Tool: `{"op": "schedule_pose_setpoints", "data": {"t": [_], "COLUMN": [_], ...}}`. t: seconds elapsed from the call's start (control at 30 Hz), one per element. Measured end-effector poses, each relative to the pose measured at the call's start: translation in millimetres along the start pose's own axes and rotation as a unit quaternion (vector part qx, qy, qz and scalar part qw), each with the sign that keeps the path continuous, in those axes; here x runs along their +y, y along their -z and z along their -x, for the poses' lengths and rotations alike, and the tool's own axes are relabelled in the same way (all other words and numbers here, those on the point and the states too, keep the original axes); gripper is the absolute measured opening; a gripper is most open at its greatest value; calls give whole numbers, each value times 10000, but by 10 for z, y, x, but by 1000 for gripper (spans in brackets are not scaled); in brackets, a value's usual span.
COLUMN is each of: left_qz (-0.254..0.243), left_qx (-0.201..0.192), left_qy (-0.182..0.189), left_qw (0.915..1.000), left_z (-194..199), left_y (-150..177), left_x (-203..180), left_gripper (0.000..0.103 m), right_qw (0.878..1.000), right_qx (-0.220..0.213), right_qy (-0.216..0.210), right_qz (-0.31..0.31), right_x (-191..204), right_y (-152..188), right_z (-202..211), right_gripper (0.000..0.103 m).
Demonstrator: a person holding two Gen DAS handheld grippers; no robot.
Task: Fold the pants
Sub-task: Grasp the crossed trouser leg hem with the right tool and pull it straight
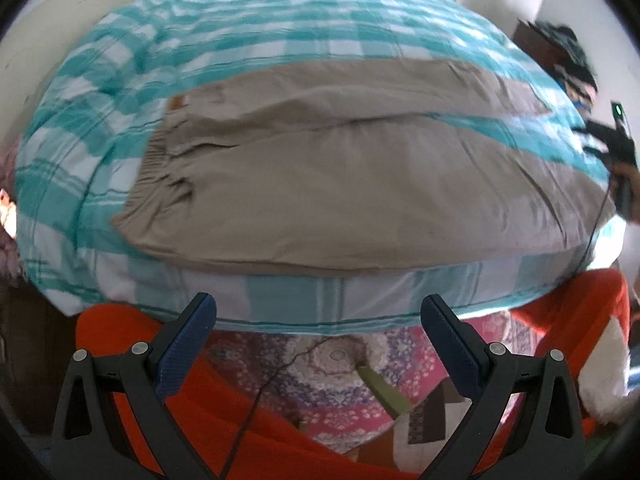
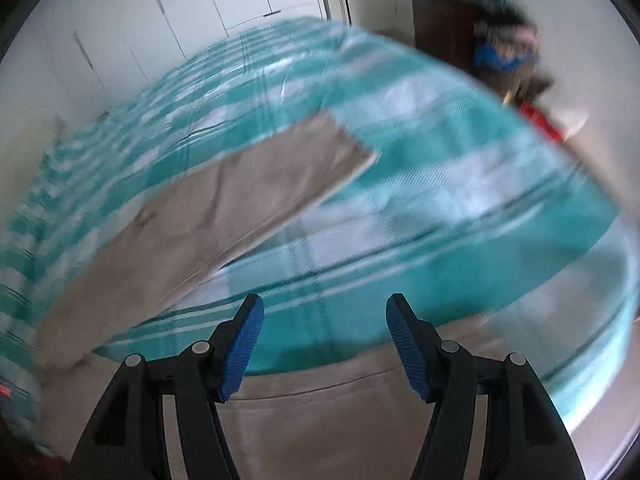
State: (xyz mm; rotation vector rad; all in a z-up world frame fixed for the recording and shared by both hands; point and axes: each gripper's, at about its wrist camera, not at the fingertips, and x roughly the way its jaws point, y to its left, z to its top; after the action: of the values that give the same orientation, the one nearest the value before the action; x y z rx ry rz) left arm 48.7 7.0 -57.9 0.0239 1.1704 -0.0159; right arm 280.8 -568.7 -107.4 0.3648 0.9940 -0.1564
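Observation:
Beige pants [image 1: 340,184] lie spread flat on a bed with a teal and white checked sheet [image 1: 248,40], waistband to the left, legs running right. My left gripper [image 1: 318,312] is open and empty, held off the bed's near edge, short of the pants. In the right wrist view one pant leg [image 2: 224,200] runs away up the sheet [image 2: 460,184] and the other leg [image 2: 320,420] lies under my right gripper [image 2: 324,316], which is open and empty just above it. The right gripper also shows at the right edge of the left wrist view [image 1: 618,160].
An orange garment [image 1: 132,344] and a patterned pink rug [image 1: 340,368] lie below the bed's near edge. A dark cabinet [image 2: 444,32] with piled clothes [image 2: 500,40] stands beyond the bed's far right corner. White wardrobe doors [image 2: 180,12] line the back wall.

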Motion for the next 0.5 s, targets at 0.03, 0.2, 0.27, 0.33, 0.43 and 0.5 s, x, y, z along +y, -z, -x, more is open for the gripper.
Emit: {"op": "schedule_pose_setpoints", "data": {"t": [0.03,0.2,0.27,0.33,0.43,0.5], "left_qz": [-69,-174,-72,30,96,18], "left_qx": [29,253,360,465,619,686], "left_qy": [-30,-299,-389,-458,-522,-550], "left_qw": [10000,9991,9986,9979,9967,9961], "left_z": [-12,-127,-193,-253,-347,-399], "left_y": [-6,-69,-128,-182,-264,-311], "left_x": [-38,-105,-91,-71,-98,-159], "left_gripper": [102,102,102,102,102,102], "right_qw": [9998,9930,9888,9827,9743,9598], "right_qx": [3,-52,-41,-150,-128,-200], "right_qy": [-132,-686,-733,-768,-761,-924], "right_qz": [-155,-962,-1303,-1680,-2116,-2643], "right_x": [-55,-259,-323,-436,-596,-743], "right_y": [33,-294,-477,-669,-872,-938], "right_z": [-57,-567,-803,-1030,-1289,-1458], "right_gripper": [64,63,63,62,62,61]}}
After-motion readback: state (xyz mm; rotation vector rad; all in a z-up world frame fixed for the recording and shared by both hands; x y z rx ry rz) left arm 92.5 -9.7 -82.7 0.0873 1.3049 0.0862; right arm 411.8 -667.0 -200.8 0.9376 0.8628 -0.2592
